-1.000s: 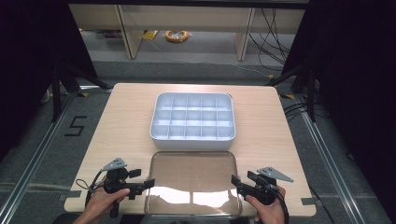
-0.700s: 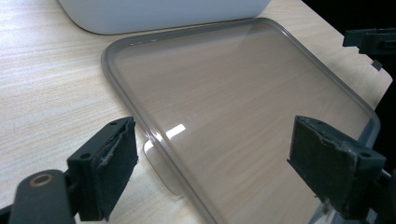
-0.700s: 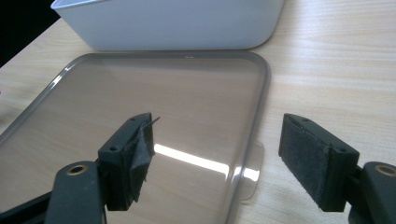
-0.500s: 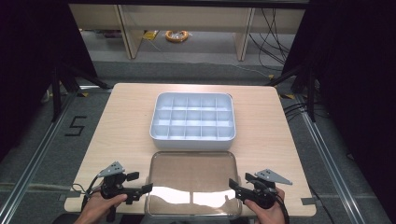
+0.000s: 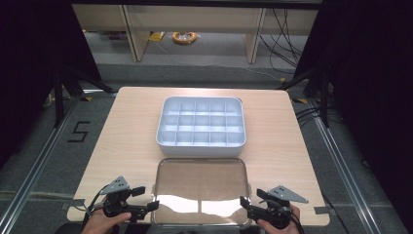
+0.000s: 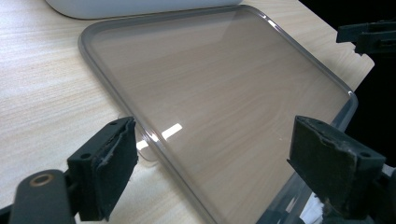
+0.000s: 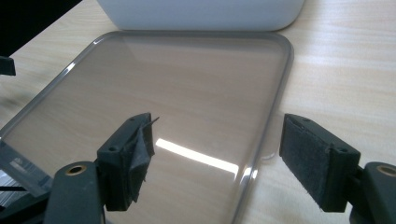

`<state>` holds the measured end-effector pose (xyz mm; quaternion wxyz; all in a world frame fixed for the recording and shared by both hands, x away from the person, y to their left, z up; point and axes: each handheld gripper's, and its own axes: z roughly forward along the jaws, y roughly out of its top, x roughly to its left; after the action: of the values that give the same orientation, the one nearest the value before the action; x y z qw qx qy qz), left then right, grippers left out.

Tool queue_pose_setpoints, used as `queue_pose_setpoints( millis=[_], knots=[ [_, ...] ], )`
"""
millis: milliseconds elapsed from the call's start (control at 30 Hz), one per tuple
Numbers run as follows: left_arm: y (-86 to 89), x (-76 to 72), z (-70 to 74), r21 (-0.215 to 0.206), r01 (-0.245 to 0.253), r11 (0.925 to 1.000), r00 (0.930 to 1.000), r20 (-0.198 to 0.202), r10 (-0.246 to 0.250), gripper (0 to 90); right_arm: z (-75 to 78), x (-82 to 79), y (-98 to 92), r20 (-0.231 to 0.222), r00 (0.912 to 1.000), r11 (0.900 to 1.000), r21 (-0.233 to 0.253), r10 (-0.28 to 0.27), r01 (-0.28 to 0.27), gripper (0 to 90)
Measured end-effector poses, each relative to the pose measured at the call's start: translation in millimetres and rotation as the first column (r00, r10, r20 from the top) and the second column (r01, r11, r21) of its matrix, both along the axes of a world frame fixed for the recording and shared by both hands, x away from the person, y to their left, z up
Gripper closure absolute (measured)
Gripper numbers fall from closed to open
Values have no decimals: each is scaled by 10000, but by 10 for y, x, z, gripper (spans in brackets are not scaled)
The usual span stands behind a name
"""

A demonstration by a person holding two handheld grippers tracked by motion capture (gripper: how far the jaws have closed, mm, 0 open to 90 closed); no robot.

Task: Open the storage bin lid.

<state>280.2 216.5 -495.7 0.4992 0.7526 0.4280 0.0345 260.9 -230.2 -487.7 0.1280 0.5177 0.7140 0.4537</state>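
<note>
At the near table (image 5: 122,141) edge, the left gripper (image 5: 146,199) and right gripper (image 5: 249,206) both stand with jaws spread wide, each straddling a near corner of the clear lid (image 5: 199,180) without clamping it. The lid lies flat on the table between the two grippers. Just beyond its far edge sits the white divided tray (image 5: 200,122), centred on the table.
</note>
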Motion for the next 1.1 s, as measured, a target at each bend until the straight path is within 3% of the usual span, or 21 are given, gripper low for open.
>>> queue_pose_setpoints(
  millis=[67, 167, 267, 300, 333, 367, 400, 500, 567, 600, 667, 733, 767, 867, 1100],
  knots=[
    [4, -20, 5, -69, -76, 9999, 9999, -104, 75, 147, -14, -27, -20, -37, 10000, 10000, -89, -22, 21, 264],
    [15, -42, 1, -29, -43, 10000, 9999, -120, 42, 147, 9, -112, -23, -687, 9969, 9992, -13, -395, 395, 263],
    [19, -68, 4, -20, -41, 10000, 9998, -186, 40, 147, -19, -150, -62, -441, 9985, 9995, 5, -321, 322, 261],
    [18, -77, -7, -107, -43, 9999, 9999, -121, 42, 147, -24, -174, -60, -470, 9977, 9988, 109, -479, 485, 259],
    [19, -84, -3, -84, -48, 10000, 9998, -204, 46, 148, -20, -201, -88, -486, 9979, 9990, -145, -429, 423, 259],
    [20, -91, -2, -31, -56, 10000, 9997, -259, 56, 148, -9, -231, -88, -651, 9968, 9989, 40, -468, 472, 259],
    [22, -95, -8, -62, -68, 10000, 9997, -253, 66, 148, -43, -213, -118, -205, 9993, 9994, -167, -313, 310, 258],
    [32, -102, -10, -76, -82, 9999, 9997, -244, 80, 148, -36, -272, -110, -481, 9981, 9989, 255, -391, 403, 257],
    [34, -101, -10, -85, -83, 9999, 9996, -284, 80, 148, -34, -283, -118, -542, 9970, 9985, 16, -547, 548, 257],
    [34, -101, -12, -73, -92, 9999, 9995, -294, 90, 148, -45, -267, -150, -275, 9989, 9991, -205, -368, 362, 258],
    [34, -100, -11, -94, -113, 9999, 9995, -303, 110, 148, -49, -266, -155, -252, 9989, 9990, -199, -393, 388, 257],
    [37, -99, -9, -90, -85, 9999, 9995, -306, 82, 149, -23, -291, -146, -544, 9970, 9985, -71, -542, 539, 257],
    [40, -97, -9, -54, -67, 10000, 9995, -313, 65, 149, -31, -273, -171, -203, 9989, 9984, -366, -428, 421, 258],
    [39, -97, -10, -33, -71, 10000, 9995, -317, 70, 150, -54, -255, -167, -208, 9993, 9995, -66, -303, 302, 258],
    [34, -100, -16, -65, -31, 10000, 9998, -221, 29, 150, -51, -256, -183, -186, 9992, 9992, -218, -340, 336, 258]
  ],
)
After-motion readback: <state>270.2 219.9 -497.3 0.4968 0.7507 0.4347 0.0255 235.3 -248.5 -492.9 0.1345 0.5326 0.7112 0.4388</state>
